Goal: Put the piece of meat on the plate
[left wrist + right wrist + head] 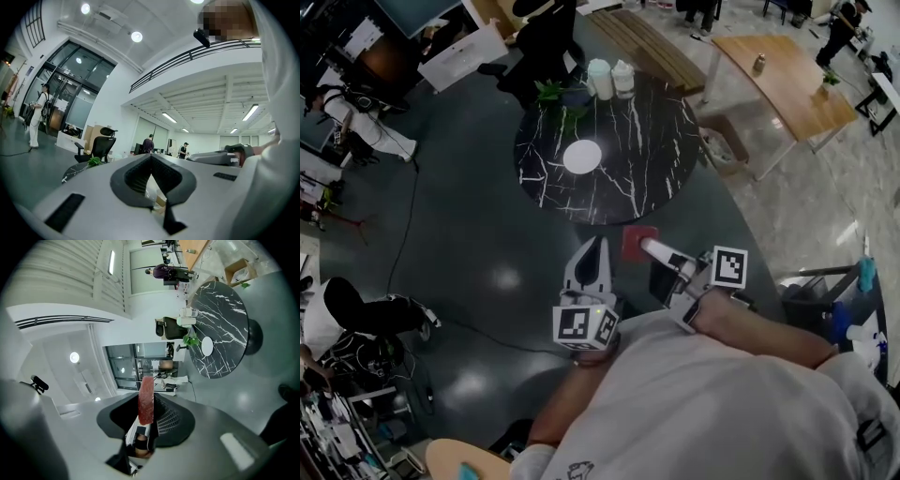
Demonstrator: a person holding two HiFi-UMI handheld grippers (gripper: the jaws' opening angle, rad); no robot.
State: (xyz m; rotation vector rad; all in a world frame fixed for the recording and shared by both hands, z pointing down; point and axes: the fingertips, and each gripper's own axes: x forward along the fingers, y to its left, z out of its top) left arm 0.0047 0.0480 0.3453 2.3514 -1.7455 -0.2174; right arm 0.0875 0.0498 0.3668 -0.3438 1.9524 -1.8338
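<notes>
A flat red piece of meat (637,240) sticks out from my right gripper (643,247), which is shut on it over the dark floor, short of the table. In the right gripper view the meat (146,399) stands on edge between the jaws of the right gripper (146,405). The white plate (582,157) lies on the round black marble table (652,155), to the left of its middle; the right gripper view shows the plate (206,346) far ahead. My left gripper (597,246) hangs beside the right one, shut with nothing in it, and its jaw tips (151,158) meet.
Two white cups (611,79) and a green plant (553,91) stand at the table's far edge. Behind them is a black office chair (542,42). A wooden table (787,82) stands to the right, a cable (405,234) runs along the floor, and people sit at the left.
</notes>
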